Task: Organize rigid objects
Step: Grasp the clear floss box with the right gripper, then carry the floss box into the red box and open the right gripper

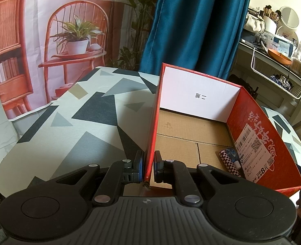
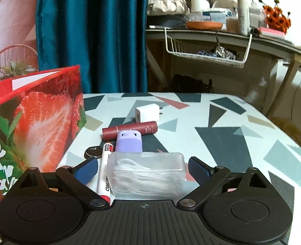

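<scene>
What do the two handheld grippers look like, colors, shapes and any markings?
Both look alike. The left gripper and the right gripper each have a ribbed dark grey body with a small crosshair mark at its front edge, two round black discs at the sides, and black linkage arms joined by silver rivets. The fingers end in blue pads. No cables, hands or sleeves are clearly visible.

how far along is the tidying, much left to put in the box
Early on. Done: one checkered item lies in the red box. In hand: the left gripper pinches the box wall; the right gripper, jaws open, straddles the clear case. Left on the table: marker, purple case, maroon tube, charger, dark round item.
</scene>
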`<state>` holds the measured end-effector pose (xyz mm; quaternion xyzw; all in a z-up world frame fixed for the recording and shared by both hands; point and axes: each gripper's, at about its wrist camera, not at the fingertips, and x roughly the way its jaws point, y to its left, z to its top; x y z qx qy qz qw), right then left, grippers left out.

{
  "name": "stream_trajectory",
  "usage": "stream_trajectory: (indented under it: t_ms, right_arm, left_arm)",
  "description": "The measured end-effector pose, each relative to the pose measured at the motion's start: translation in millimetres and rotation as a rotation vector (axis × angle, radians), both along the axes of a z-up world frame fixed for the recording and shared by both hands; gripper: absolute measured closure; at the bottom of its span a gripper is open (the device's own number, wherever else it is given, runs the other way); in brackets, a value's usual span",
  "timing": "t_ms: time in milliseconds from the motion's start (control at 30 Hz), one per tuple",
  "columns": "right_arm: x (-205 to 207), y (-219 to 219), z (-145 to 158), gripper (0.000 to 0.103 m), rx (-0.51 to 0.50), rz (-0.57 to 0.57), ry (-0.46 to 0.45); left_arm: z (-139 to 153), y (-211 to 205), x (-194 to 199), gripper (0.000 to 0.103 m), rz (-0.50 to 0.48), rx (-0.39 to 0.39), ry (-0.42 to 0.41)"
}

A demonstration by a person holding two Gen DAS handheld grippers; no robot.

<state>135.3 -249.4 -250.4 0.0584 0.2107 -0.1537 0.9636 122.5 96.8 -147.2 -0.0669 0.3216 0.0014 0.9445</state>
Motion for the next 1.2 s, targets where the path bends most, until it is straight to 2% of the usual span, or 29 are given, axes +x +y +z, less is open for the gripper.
stream_trajectory:
  t_ms: [167, 567, 733, 833, 967, 1067, 1200]
  right_arm:
    - [3, -5, -3, 0.020, 0.037, -0.003, 0.019]
    - [3, -5, -3, 0.027, 0.047, 0.014, 0.019]
    - [-4, -5, 6, 0.027, 0.053, 0.050, -0.027]
    - [-10, -4, 24, 0.027, 0.076, 0.088, -0.089]
    - [-12, 5, 63, 0.027, 0.106, 0.196, -0.201]
    - [-10, 24, 91, 0.027, 0.104, 0.354, -0.270]
    - [-3, 59, 105, 0.027, 0.026, 0.533, -0.267]
  left_arm:
    - [0, 0, 0, 0.092, 0.000, 0.000, 0.000]
    - [0, 0, 0, 0.092, 0.000, -0.001, 0.001]
    - [0, 0, 0, 0.092, -0.003, 0.004, -0.002]
    - [-1, 0, 1, 0.092, -0.003, 0.002, 0.000]
    - [-1, 3, 1, 0.092, 0.002, -0.018, 0.008]
    - [-1, 3, 1, 0.092, 0.000, -0.020, 0.008]
    - [-1, 2, 1, 0.092, -0.002, -0.017, 0.009]
